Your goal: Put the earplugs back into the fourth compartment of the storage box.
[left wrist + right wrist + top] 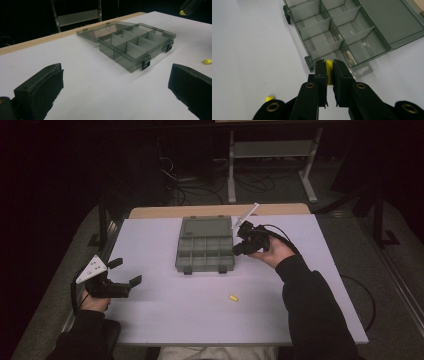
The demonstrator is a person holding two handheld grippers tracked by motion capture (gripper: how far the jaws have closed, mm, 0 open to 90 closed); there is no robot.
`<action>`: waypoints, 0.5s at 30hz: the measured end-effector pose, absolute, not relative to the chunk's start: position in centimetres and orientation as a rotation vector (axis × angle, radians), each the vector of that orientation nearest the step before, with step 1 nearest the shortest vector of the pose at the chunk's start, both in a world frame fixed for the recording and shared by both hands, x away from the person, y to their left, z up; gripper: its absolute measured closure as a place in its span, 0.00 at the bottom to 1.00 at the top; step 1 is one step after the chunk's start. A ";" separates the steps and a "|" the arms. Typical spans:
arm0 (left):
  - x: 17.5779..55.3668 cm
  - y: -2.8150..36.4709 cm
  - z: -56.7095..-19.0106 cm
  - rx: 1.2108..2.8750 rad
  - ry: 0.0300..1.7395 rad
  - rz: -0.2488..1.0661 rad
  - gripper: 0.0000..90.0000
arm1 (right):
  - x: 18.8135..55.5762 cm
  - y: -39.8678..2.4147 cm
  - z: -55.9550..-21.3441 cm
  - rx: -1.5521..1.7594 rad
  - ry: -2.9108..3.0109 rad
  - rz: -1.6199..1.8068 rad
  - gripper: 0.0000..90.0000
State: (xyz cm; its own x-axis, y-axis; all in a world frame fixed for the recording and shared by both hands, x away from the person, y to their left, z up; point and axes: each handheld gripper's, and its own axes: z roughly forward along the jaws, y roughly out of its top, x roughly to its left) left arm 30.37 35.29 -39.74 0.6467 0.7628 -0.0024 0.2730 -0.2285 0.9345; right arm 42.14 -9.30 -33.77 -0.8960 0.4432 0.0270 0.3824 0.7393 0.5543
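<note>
One compartment box (205, 251) of smoky clear plastic lies open near the far middle of the white table (165, 315), its lid folded back flat and two dark latches on its near wall. The tray is split by dividers into eight compartments, as far as the right gripper view lets them be counted. There are two small yellow pieces: one (329, 71) is clamped between the tips of the right gripper (329, 65), held above the table just beside the box's right end; the other (232, 297) lies loose on the table in front of the box. No brand, label or writing can be read anywhere. The left gripper (125, 271) rests at the table's left edge with its jaws spread wide, holding nothing.
</note>
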 end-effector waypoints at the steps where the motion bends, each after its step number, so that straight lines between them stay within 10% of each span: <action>1: 30.4 35.3 -39.7 1.792 0.834 0.570 0.00 | 42.4 -9.1 -33.7 0.665 2.832 0.857 0.90; 15: 30.4 35.4 -39.8 1.789 0.834 0.563 0.00 | 46.0 -6.9 -33.7 0.666 2.856 0.796 0.90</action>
